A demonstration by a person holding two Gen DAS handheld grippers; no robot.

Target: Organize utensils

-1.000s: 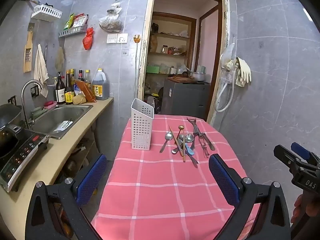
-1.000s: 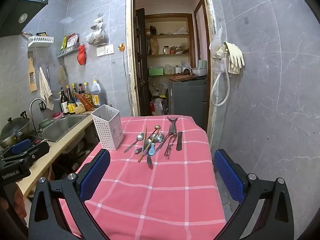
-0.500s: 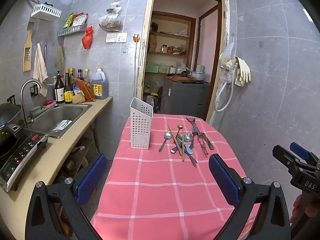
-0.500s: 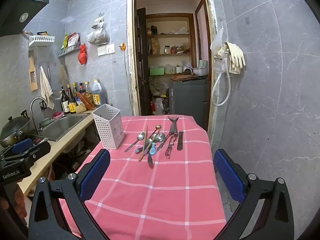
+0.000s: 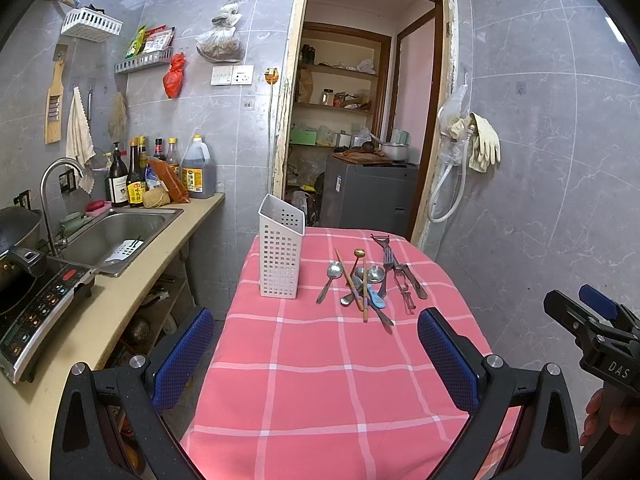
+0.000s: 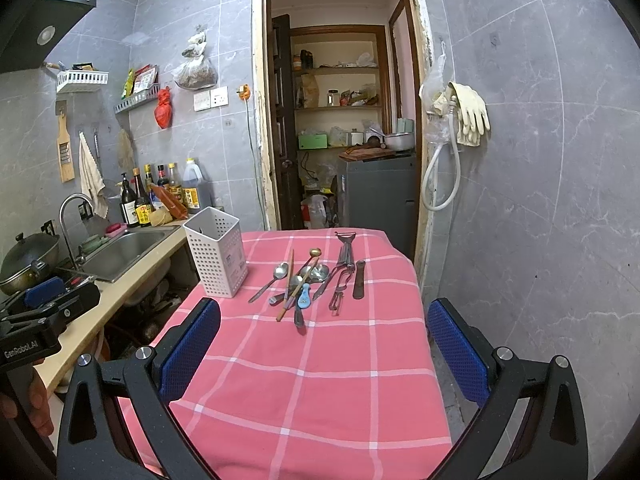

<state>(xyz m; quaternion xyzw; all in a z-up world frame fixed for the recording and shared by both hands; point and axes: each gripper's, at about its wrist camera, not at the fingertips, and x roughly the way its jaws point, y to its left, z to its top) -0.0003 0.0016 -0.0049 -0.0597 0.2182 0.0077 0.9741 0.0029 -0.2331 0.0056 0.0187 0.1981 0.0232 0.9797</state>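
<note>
A white perforated utensil holder stands upright on the far left of the pink checked table. To its right lies a heap of utensils: spoons, chopsticks, a blue-handled piece, a peeler and a dark-handled knife. My left gripper is open over the table's near end, well short of the heap. My right gripper is open too, holding nothing, also short of the heap.
A counter with a sink, an induction cooker and bottles runs along the left. A doorway to a pantry lies behind the table. A tiled wall with gloves is on the right.
Both views have shifted slightly; the table and utensils sit a little nearer and lower. Nothing on the table has moved, and both grippers stay open.
</note>
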